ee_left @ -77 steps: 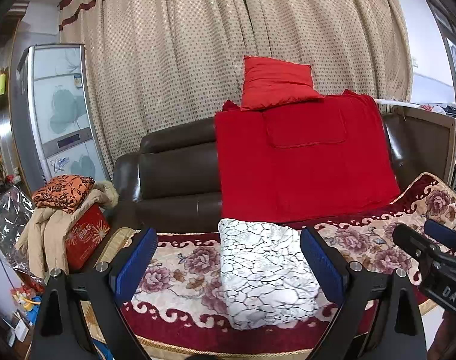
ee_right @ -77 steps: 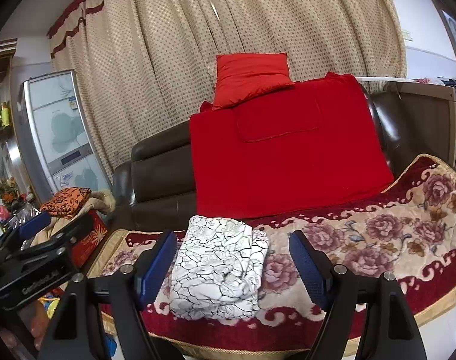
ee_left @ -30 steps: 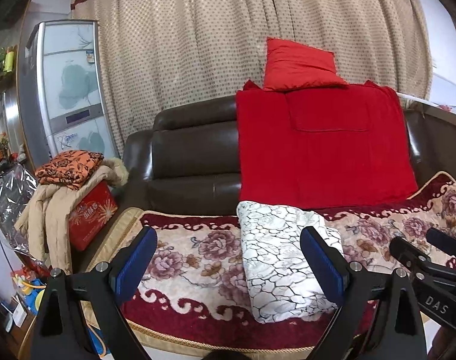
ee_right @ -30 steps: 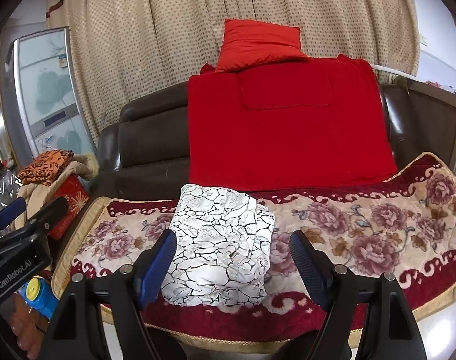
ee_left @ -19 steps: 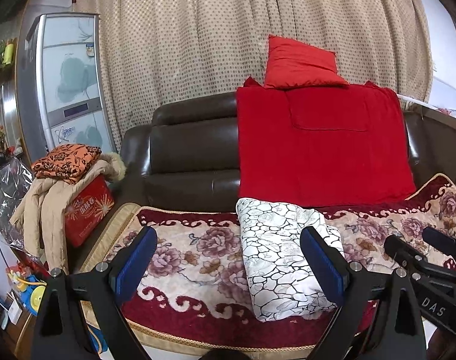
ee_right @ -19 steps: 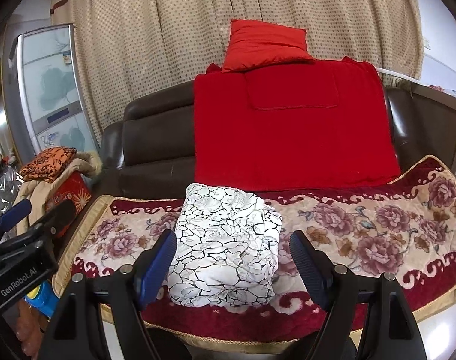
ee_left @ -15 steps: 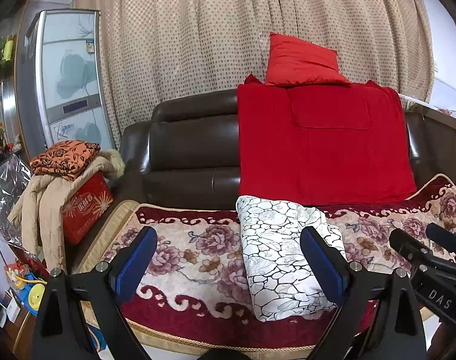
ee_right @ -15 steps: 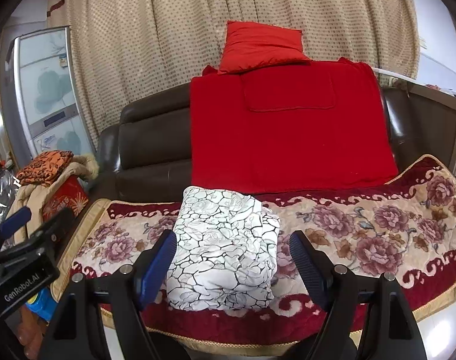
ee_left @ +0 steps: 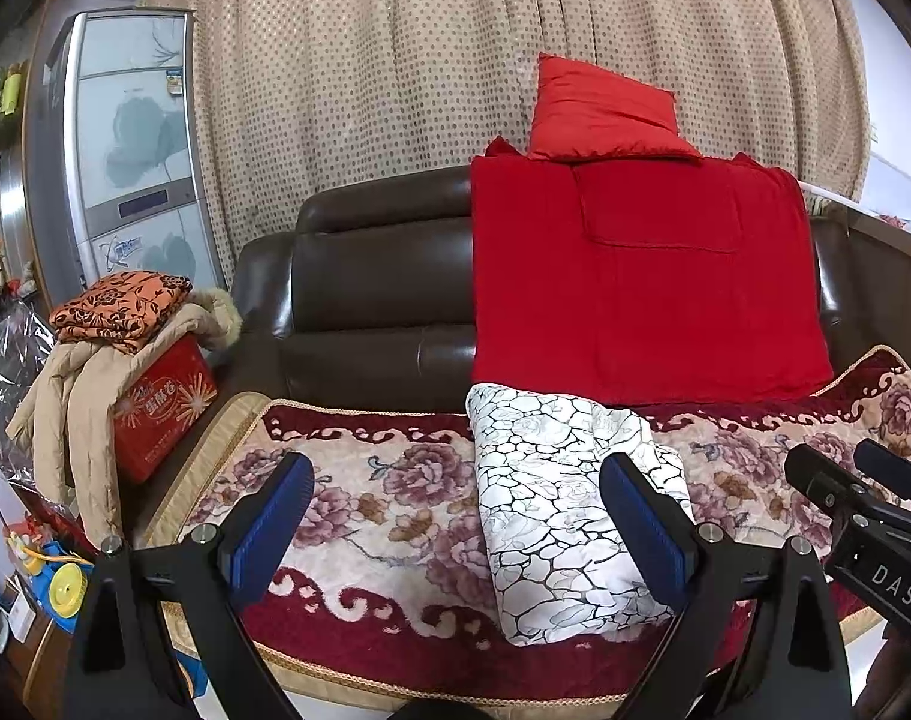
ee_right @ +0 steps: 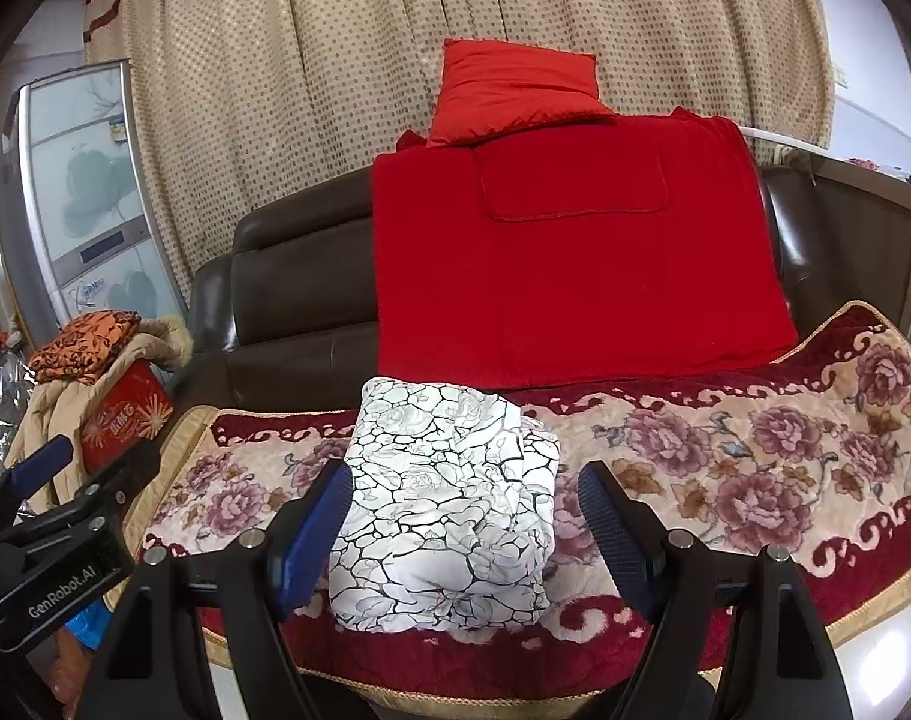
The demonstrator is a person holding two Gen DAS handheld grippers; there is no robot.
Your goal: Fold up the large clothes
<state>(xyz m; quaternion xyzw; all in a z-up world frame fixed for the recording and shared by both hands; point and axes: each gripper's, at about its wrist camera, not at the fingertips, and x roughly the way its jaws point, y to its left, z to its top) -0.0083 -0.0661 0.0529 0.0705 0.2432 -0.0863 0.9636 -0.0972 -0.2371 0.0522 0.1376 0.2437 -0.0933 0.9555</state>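
We hold both tools back from the sofa, clear of the cloth. The left gripper (ee_left: 455,516) has its blue pads spread wide with nothing between them; the right gripper (ee_right: 464,516) is likewise spread and empty. Neither touches fabric.

The white crackle-print garment (ee_right: 449,498) lies as a compact rectangular bundle on the floral seat cover (ee_right: 755,468), its far edge just beside the lower hem of the red blanket (ee_right: 575,276) draped over the backrest. In the left view the same bundle (ee_left: 563,510) sits right of centre, the right tool visible at the frame's edge.

We judge the folding done or nearly so: edges look stacked, though one layer bulges on the right side, so the stack may want squaring. The parted pads and the stand-off suit a hands-off check rather than a grasp.

A red cushion (ee_left: 599,114) rests on top of the backrest. A coat pile on a red box (ee_left: 161,402) stands left of the sofa, well apart and not involved.
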